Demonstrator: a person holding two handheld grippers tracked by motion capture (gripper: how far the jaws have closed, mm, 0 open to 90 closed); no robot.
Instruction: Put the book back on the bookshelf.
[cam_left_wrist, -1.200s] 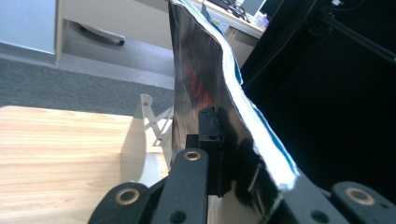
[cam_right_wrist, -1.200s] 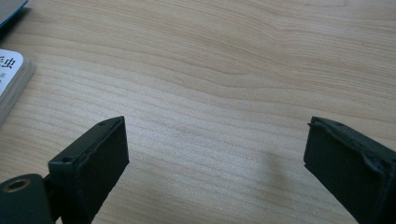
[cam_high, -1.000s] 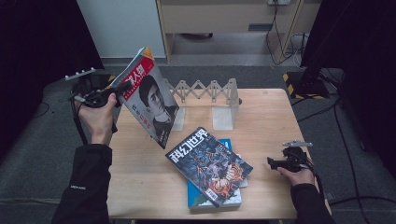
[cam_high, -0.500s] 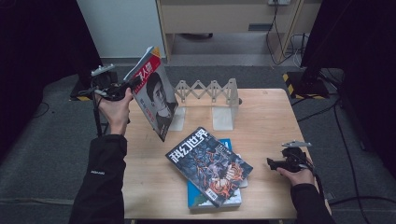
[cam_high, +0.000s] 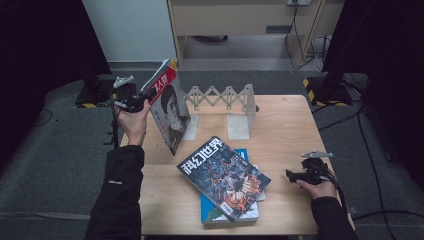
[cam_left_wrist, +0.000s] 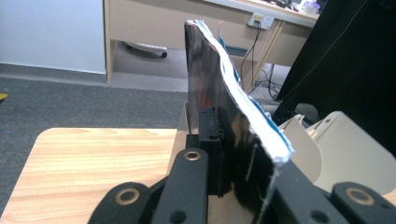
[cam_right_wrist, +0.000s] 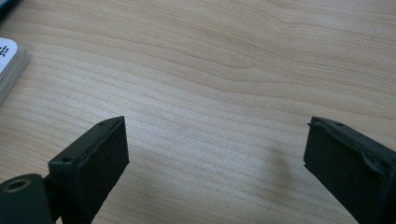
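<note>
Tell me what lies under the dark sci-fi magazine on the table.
A blue-covered book lies under the dark magazine, its blue edges showing at the upper right and along the bottom. Most of its cover is hidden, so its title cannot be read.

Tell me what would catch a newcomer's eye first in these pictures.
First, the red-topped magazine held upright in the air over the table's left rear edge, clamped in the left gripper. Next, the dark magazine lying crooked on a blue book at the table's front middle. The right gripper rests at the right with jaws wide open over bare wood, and a pale accordion-style rack stands at the rear.
</note>
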